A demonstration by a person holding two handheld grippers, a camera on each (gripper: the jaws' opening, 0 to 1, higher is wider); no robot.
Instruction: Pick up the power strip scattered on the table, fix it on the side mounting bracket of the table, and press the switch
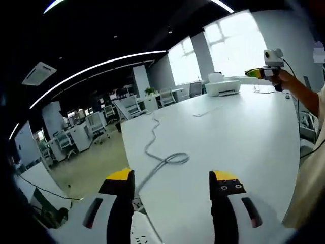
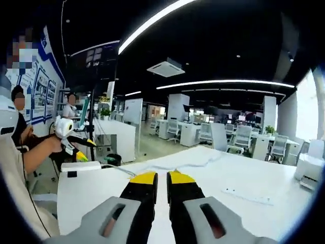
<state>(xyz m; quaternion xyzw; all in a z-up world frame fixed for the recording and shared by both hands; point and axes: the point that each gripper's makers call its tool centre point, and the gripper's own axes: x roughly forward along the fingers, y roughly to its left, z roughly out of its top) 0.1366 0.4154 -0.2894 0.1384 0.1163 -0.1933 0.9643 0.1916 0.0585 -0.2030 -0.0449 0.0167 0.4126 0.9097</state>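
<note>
Nothing was done yet: the power strip (image 2: 247,195) lay untouched on the table (image 1: 244,137), beyond its coiled cable (image 1: 170,158), left gripper (image 1: 172,183) open, right gripper (image 2: 156,179) nearly closed, both empty.

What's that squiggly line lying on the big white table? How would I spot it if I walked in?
Find the large white table under the bright windows. Along its edge nearest the open office floor runs a thin grey cable, snaking from the far end toward you and bunching into a small loop near the left tool. It is the one long, curvy thing there; the white printer at the far end is boxy.
</note>
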